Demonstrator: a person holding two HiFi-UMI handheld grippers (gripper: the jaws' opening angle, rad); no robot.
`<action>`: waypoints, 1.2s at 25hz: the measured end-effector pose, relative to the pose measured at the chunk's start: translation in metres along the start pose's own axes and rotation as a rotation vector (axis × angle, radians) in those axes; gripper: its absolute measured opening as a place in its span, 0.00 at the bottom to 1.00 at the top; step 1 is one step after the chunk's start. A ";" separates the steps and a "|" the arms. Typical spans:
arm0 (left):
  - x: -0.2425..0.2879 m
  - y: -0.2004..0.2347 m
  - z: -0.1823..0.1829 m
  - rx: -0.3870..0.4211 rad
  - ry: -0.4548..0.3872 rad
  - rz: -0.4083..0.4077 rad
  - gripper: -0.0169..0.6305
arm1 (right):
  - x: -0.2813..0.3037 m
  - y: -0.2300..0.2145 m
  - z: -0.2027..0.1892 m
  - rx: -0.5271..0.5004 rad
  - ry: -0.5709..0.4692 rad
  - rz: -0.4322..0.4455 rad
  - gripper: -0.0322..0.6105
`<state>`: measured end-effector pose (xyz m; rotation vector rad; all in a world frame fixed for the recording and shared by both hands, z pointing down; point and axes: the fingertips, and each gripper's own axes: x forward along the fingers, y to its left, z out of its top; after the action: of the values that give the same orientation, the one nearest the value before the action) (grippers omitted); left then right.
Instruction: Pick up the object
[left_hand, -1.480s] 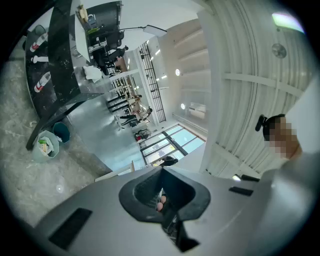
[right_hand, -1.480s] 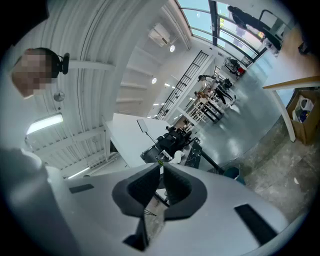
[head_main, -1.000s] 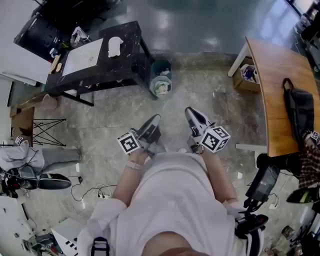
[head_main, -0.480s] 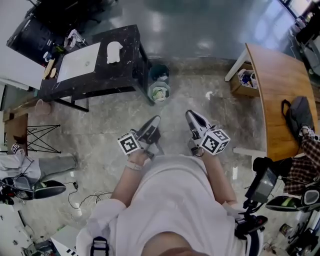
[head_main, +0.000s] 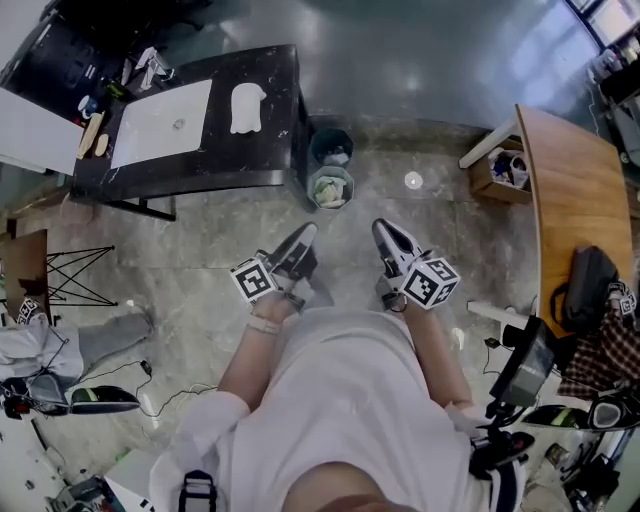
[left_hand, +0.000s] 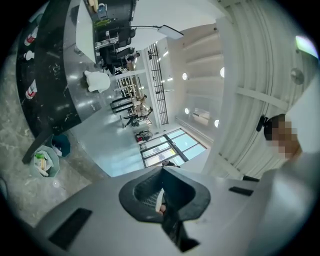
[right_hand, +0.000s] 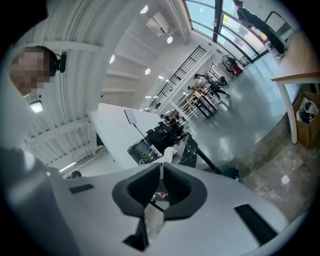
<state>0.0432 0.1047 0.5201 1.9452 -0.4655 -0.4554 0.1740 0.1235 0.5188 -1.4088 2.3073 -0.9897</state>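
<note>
The head camera sits high and looks almost straight down at the floor (head_main: 200, 260). The left gripper (head_main: 306, 236) and right gripper (head_main: 381, 228) are close below it. Each gripper camera rides on its own gripper and looks out across the room, with the jaws right up close. The left one is tipped sideways. All three views show the far black bench (head_main: 200, 130). The head and left views also share the bin (head_main: 330, 186).

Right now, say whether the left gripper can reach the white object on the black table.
Probably not: left gripper, shut, sits by the body; floor separates it from the black table and white object.
</note>
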 end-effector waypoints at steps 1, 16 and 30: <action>0.001 0.004 0.014 0.010 -0.001 -0.004 0.03 | 0.012 0.002 0.001 -0.005 0.004 -0.005 0.11; -0.021 0.082 0.176 0.155 -0.007 0.048 0.04 | 0.177 0.030 -0.004 -0.035 0.067 -0.054 0.11; -0.039 0.133 0.234 0.375 -0.040 0.285 0.33 | 0.270 0.040 -0.006 -0.073 0.189 0.048 0.11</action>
<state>-0.1251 -0.1064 0.5548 2.1828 -0.8920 -0.2334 0.0099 -0.0942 0.5290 -1.3310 2.5241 -1.0757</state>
